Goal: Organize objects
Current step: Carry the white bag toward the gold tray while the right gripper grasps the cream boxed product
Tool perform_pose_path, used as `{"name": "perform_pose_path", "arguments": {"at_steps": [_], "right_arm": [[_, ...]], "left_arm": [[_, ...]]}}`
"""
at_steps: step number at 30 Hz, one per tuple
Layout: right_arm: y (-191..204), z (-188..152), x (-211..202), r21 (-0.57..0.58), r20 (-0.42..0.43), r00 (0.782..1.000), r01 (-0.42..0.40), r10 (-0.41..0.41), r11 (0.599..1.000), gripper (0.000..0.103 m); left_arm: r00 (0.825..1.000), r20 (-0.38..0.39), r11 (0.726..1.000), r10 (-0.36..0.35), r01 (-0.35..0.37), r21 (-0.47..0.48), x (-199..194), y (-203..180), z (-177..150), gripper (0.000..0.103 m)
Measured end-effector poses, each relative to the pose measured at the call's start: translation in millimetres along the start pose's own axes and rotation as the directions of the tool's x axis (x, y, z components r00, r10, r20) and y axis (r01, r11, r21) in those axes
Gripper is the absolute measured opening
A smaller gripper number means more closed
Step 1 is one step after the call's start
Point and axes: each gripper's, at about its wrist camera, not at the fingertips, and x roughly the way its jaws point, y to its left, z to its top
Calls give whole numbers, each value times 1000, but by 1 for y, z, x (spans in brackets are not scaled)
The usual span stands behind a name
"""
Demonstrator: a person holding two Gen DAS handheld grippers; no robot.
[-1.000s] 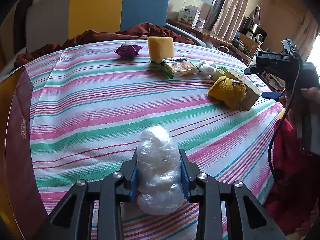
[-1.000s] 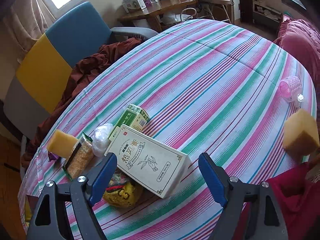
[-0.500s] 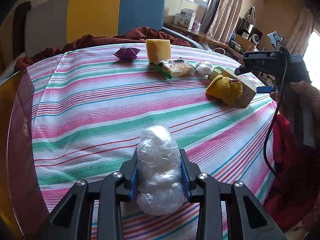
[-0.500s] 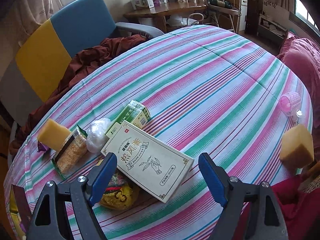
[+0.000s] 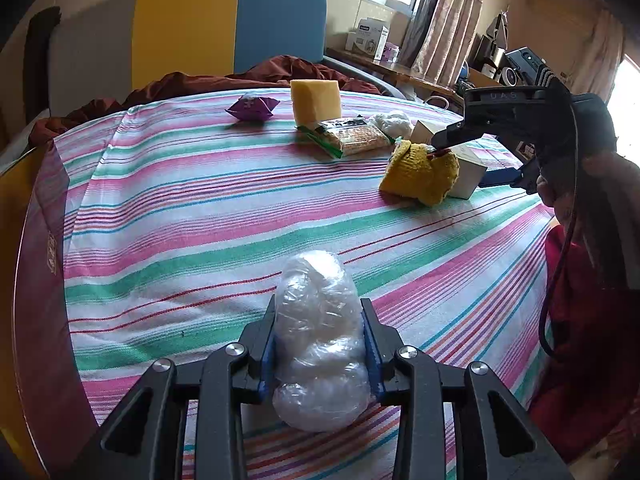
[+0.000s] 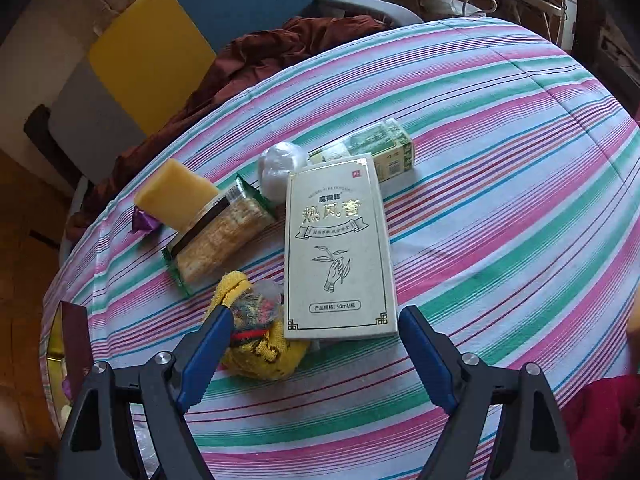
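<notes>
The right gripper (image 6: 308, 354) hangs with its jaws spread wide, nothing between them. Straight ahead, just past the fingertips, lies the white box (image 6: 338, 252), its long axis running directly away from the tool, its near end roughly centred in the gap. Against the left finger sits the yellow knit pouch (image 6: 260, 344). Beyond are the cracker packet (image 6: 220, 240) and sponge (image 6: 176, 196). The left gripper (image 5: 320, 344), well apart, pinches a plastic bundle (image 5: 320, 344).
</notes>
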Motion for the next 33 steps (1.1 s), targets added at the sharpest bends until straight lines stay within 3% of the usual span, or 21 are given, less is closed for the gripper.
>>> {"name": "perform_pose_path", "arguments": {"at_steps": [6,8,16,17,18,20,28,33], "right_arm": [[-24,2,-14,134,59,998,-3,-5,991,86],[-25,2,-17,147,66,997,31,-41,989,86],[4,22,6,31,49,979,198,-199,980,86],[7,24,12,14,42,975,217,-217,976,80],[9,26,17,-6,39,972,233,-233,972,66],[10,24,23,-37,35,961,275,-274,961,53],[10,22,27,-82,25,949,314,-313,946,51],[9,19,29,-97,14,948,319,-319,943,51]], "left_arm": [[1000,-1,1000,-1,1,0,1,1,0,37],[1000,-2,1000,-3,3,1,1,1,0,37],[1000,-1,1000,-11,11,-4,0,2,0,37],[1000,-2,1000,-9,9,-2,0,2,0,37],[1000,-1,1000,-7,7,-1,0,1,0,37],[1000,1,1000,-4,4,-1,1,1,-1,37],[1000,-15,1000,23,-23,13,-2,-3,2,35],[1000,15,1000,3,-3,-18,-37,3,8,35]]}}
